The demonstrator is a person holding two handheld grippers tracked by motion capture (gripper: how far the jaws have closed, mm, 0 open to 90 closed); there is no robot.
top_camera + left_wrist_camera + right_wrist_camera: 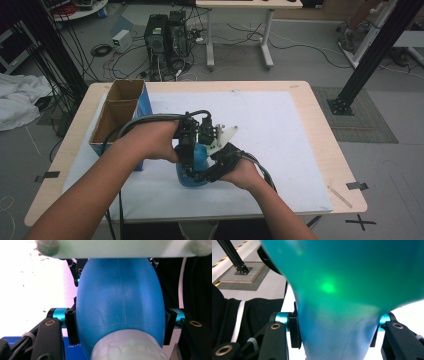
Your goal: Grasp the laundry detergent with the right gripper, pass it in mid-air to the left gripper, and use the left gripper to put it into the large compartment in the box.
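The blue bulb (196,167) is being clamped by both the left gripper (189,165) and right gripper (212,170). A steady, coordinated squeeze or lift is probably being called for next.

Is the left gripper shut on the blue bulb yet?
Yes, shut: left gripper has both pads pressed against the sides of the blue bulb.

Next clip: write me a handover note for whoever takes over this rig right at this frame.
Left gripper: shut on the blue bulb, pads on both its sides near the white cap.
Right gripper: shut on the bulb's narrower end.
Bulb sits above the white mat, near the front edge; the open cardboard box stands at the left.
Done: both grips set.
Left: probably working the cap or moving the bulb; the aim isn't clear.
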